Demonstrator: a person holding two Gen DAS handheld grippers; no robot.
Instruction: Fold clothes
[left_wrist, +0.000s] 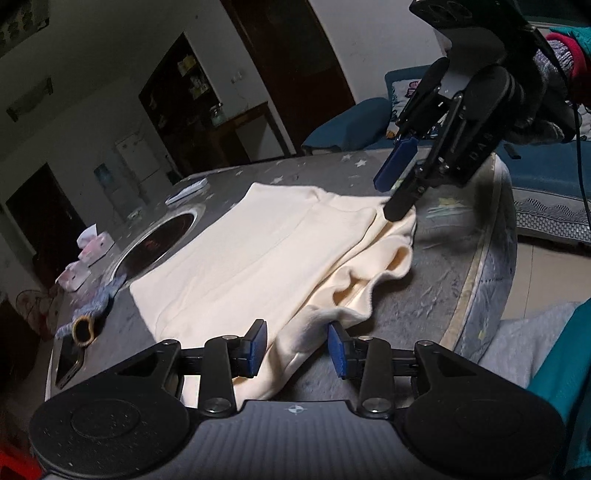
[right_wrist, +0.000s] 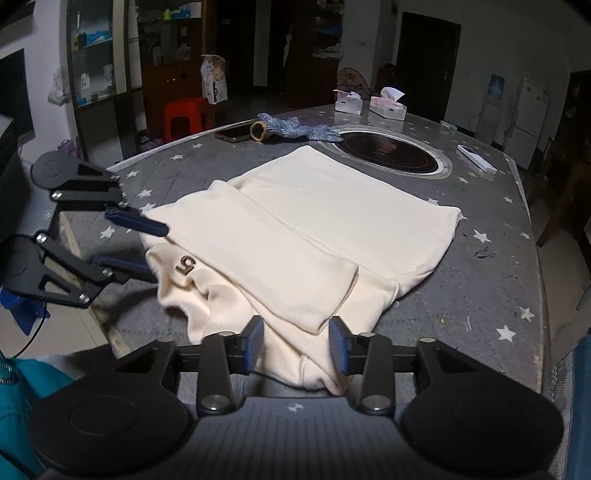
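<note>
Right now the cream garment (right_wrist: 325, 221) lies partly folded on the star-patterned counter (right_wrist: 491, 280), its body flat toward the round inset burner (right_wrist: 388, 155) and a sleeve folded across the near half. The end nearest the person is still rumpled, with loose folds bunched at the counter's edge.

Each gripper has its jaws apart. The left gripper (left_wrist: 297, 349) straddles a loose fold at its corner of the cloth, pads on either side but not pressing. The right gripper (right_wrist: 297, 345) likewise brackets the end of the folded sleeve without clamping; from the left wrist view its tips hover at the far corner of the garment.

The main risk is a poor pinch: closing on only the top layer would drag the sleeve off and undo the fold. Because the bunched end sits so close to the edge, a sideways pull could also slide it off the counter. The phone (right_wrist: 236, 133), knitted glove (right_wrist: 295, 127) and tissue boxes (right_wrist: 388, 107) sit well beyond the cloth, but a long sweep could reach them.
</note>
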